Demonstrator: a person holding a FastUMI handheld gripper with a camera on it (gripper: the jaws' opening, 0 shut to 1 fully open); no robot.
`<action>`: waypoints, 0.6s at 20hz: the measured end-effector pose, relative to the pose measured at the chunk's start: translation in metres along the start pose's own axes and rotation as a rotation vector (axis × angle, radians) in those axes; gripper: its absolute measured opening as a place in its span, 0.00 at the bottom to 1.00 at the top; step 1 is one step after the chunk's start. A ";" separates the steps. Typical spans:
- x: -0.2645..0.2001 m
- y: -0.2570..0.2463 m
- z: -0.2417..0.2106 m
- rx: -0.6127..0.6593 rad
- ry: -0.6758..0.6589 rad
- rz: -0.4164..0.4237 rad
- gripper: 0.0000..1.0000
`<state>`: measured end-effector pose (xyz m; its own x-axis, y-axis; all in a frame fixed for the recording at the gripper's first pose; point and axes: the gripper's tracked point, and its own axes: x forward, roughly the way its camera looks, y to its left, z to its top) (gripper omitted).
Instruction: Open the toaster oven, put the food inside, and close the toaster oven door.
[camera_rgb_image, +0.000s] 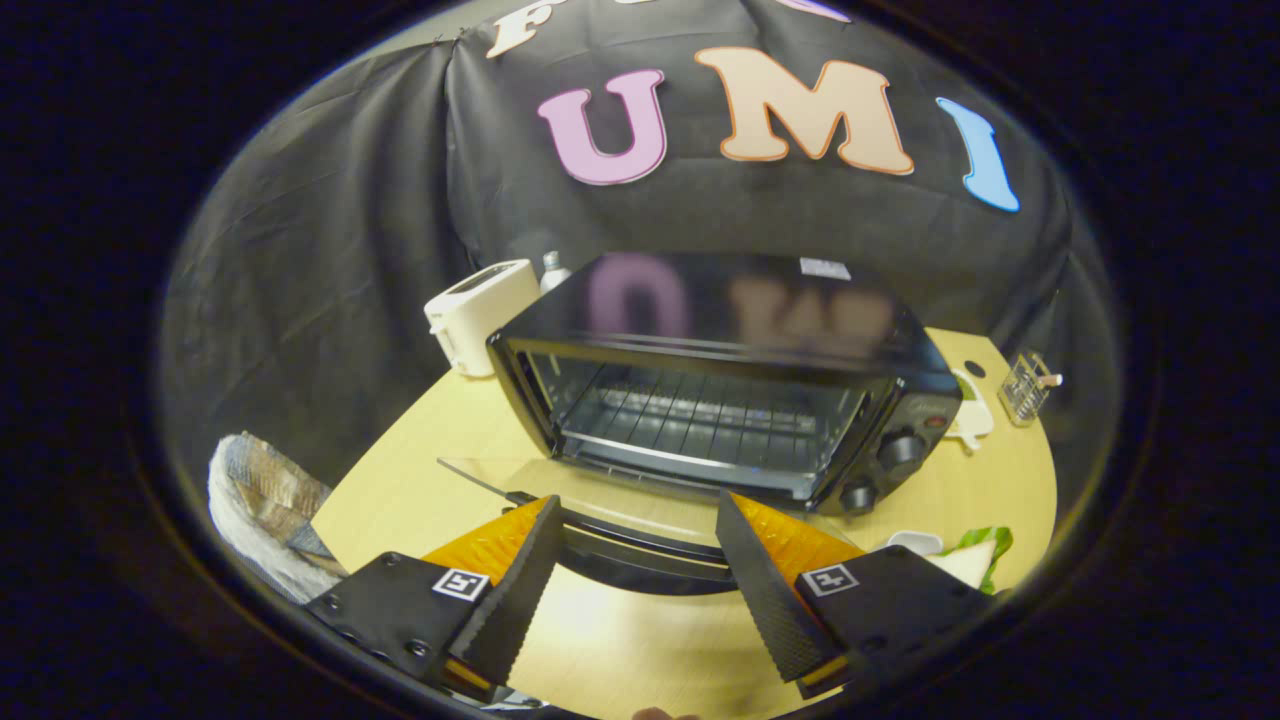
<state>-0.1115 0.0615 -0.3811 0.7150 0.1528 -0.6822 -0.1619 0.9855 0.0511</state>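
Observation:
The black toaster oven (740, 330) stands on the round wooden table (400, 490) with its glass door (600, 495) folded down flat toward me. Its wire rack (700, 420) is bare. The door's dark handle (640, 555) runs crosswise between my fingers, just below their tips. My gripper (638, 505) is open, its fingers spread wide over the door's front edge and pressing on nothing. The food, a sandwich with green lettuce (978, 558), lies on a white plate (915, 542) beside the right finger, in front of the oven's knobs (900, 450).
A white pop-up toaster (480, 315) and a small bottle (552, 270) stand to the left behind the oven. A wire holder (1030, 385) and a white item (970, 420) sit to its right. A cloth-lined basket (260, 500) lies off the table's left edge.

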 end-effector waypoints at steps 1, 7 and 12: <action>0.000 0.002 -0.012 0.003 0.029 0.009 0.98; 0.009 0.007 -0.059 -0.040 0.117 0.033 0.99; 0.023 0.007 -0.078 -0.010 0.172 0.053 0.99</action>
<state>-0.1494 0.0665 -0.4534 0.5788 0.1892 -0.7932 -0.2035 0.9754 0.0841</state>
